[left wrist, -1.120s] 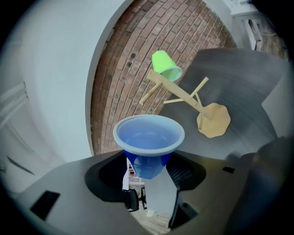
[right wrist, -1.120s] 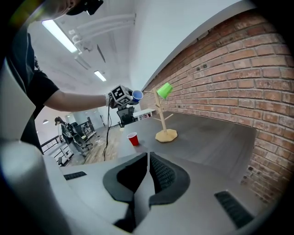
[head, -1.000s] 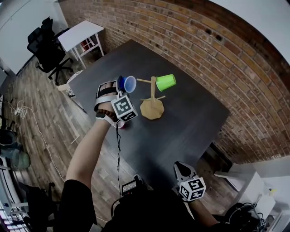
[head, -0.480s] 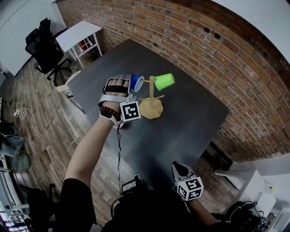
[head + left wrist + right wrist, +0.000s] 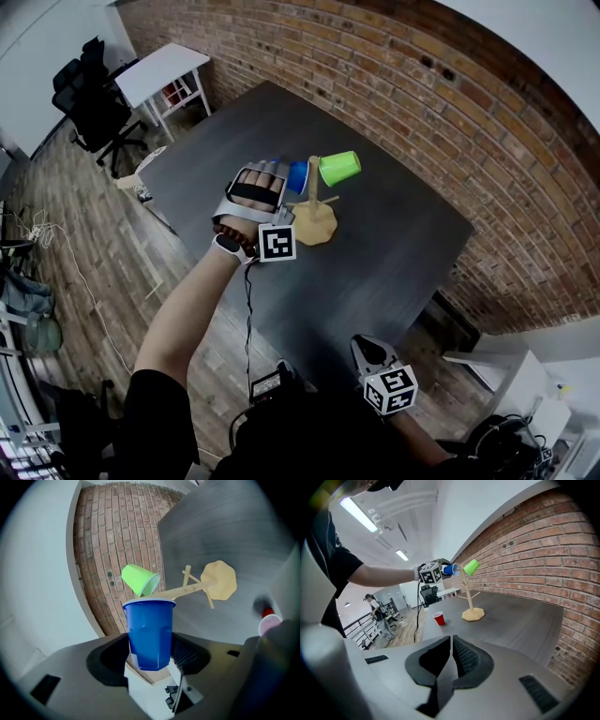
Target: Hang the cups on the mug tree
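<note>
Blue cup brought up to the mug tree, in the left gripper's grasp.

Left gripper (image 5: 151, 654) jaws pressed on the blue cup's (image 5: 150, 631) lower body; cup tipped sideways, rim toward the wooden mug tree (image 5: 313, 204), just beside an upper peg. Whether the peg is inside the rim can't be told. Green cup (image 5: 339, 168) hangs tilted on the opposite peg. Red cup (image 5: 438, 618) upright on the dark worktop (image 5: 394, 246), apart from the tree's base. Right gripper (image 5: 451, 660) low by the near worktop edge, jaws closed together, nothing between them.
</note>
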`<state>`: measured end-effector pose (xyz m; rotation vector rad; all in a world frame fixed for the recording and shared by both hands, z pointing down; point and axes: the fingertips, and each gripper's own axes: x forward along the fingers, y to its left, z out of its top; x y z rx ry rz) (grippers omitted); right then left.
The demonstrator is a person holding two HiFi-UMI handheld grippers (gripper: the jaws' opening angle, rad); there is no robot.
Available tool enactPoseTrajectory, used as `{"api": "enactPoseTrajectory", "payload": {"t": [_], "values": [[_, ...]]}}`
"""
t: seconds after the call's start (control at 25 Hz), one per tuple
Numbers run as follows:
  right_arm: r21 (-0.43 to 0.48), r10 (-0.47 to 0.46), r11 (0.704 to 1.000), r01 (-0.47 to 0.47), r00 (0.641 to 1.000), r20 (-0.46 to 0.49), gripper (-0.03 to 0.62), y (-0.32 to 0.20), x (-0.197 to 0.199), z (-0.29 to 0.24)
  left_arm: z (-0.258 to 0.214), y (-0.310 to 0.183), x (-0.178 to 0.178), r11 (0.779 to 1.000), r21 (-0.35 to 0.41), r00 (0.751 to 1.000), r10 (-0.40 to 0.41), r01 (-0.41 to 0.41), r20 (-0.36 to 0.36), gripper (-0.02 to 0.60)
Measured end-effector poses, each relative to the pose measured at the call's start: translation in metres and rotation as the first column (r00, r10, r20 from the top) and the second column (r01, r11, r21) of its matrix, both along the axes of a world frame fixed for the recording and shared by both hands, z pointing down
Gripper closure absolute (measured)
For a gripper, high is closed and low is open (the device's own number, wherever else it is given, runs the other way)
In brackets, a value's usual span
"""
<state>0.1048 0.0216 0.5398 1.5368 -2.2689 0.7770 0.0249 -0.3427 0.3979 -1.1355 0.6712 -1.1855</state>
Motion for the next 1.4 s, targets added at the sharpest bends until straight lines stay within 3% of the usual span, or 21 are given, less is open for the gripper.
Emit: {"api": "enactPoseTrajectory", "payload": {"t": [0.32, 0.56, 0.64, 0.72, 0.8, 0.88, 0.96, 1.0, 1.12, 1.2, 1.32, 1.4], "values": [[0.023, -0.012, 1.000, 0.012, 1.000, 0.014, 0.554, 0.006, -0.001, -0.005, 0.007, 0.015, 0.001, 1.000, -0.012, 1.000, 0.016, -0.016, 0.012, 0.308], [0.031, -0.020, 0.999, 0.020, 1.000, 0.017, 0.554, 0.007, 0.000, -0.006, 0.003, 0.032, -0.005, 1.000, -0.027, 0.999, -0.003, 0.002, -0.050, 0.308], [0.036, -0.021, 0.999, 0.021, 1.000, 0.016, 0.554, 0.006, 0.001, -0.006, 0.006, 0.042, -0.008, 0.998, -0.064, 0.995, -0.008, 0.001, -0.100, 0.308], [0.044, -0.021, 0.999, 0.020, 1.000, 0.017, 0.554, 0.004, 0.002, -0.008, 0.014, 0.057, -0.015, 0.990, -0.142, 0.981, -0.030, 0.003, -0.193, 0.308], [0.053, -0.020, 0.998, 0.019, 1.000, 0.020, 0.554, 0.000, 0.002, -0.012, 0.016, 0.073, -0.025, 0.978, -0.208, 0.949, -0.068, 0.003, -0.307, 0.308], [0.063, -0.023, 0.998, 0.022, 0.999, 0.022, 0.554, -0.005, 0.002, -0.016, 0.008, 0.091, -0.038, 0.976, -0.216, 0.913, -0.100, 0.014, -0.394, 0.308], [0.076, -0.029, 0.997, 0.027, 0.999, 0.023, 0.554, -0.012, 0.003, -0.021, 0.005, 0.111, -0.051, 0.960, -0.280, 0.847, -0.152, 0.005, -0.509, 0.308], [0.083, -0.032, 0.996, 0.030, 0.999, 0.024, 0.554, -0.017, 0.003, -0.023, 0.008, 0.123, -0.055, 0.937, -0.349, 0.794, -0.198, -0.019, -0.574, 0.308], [0.106, -0.046, 0.993, 0.044, 0.999, 0.019, 0.554, -0.030, 0.001, -0.032, 0.026, 0.161, -0.068, 0.815, -0.560, 0.593, -0.379, -0.150, -0.710, 0.318], [0.122, -0.061, 0.991, 0.059, 0.998, 0.016, 0.554, -0.040, -0.002, -0.038, 0.032, 0.184, -0.077, 0.755, -0.615, 0.460, -0.473, -0.229, -0.751, 0.339], [0.153, -0.078, 0.985, 0.074, 0.997, 0.022, 0.554, -0.054, -0.007, -0.052, 0.032, 0.217, -0.088, 0.718, -0.623, 0.286, -0.554, -0.312, -0.782, 0.351], [0.178, -0.080, 0.981, 0.071, 0.996, 0.043, 0.554, -0.062, -0.009, -0.064, 0.029, 0.237, -0.094, 0.703, -0.615, 0.188, -0.590, -0.357, -0.785, 0.375]]}}
